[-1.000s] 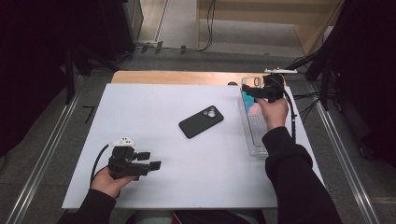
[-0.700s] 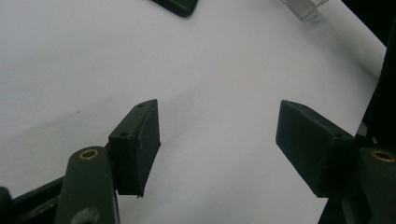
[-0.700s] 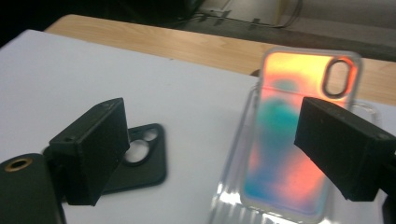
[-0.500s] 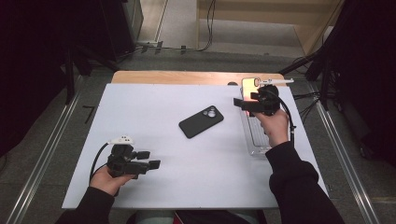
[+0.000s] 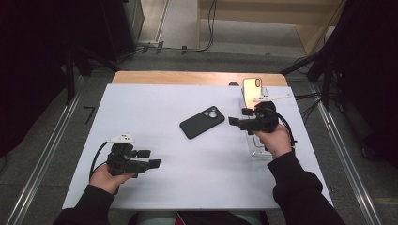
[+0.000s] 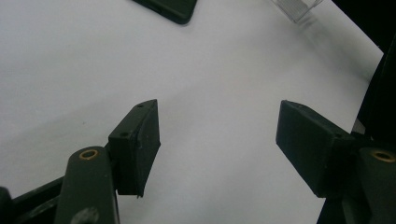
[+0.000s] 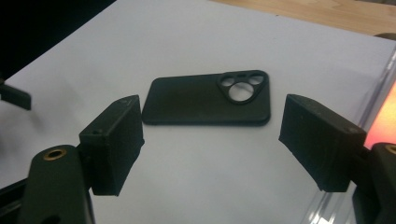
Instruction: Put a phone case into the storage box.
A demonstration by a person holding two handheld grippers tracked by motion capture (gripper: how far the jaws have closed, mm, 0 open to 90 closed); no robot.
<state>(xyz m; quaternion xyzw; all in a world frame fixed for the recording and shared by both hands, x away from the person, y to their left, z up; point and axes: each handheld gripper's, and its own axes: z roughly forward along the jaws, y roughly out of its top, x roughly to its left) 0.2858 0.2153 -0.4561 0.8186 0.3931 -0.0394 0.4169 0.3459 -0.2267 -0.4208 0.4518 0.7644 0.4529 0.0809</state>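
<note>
Right tool [image 5: 233, 121], jaws just been closing but apart with nothing between, faces black phone case [image 5: 202, 122] on tabletop [image 5: 155, 108]. Left tool [image 5: 155, 163] open, empty.

Phone case [image 6: 168, 7] cut off by the top edge at 12 o'clock in left gripper view, only a corner showing. Clear tray [image 6: 296, 7] clipped at 1 o'clock there; in high view the right hand [image 5: 274, 140] covers its middle. Phone [image 5: 252, 90] standing in tray, lower end hidden behind right claw [image 5: 233, 121]. Screen detail too small to tell.
</note>
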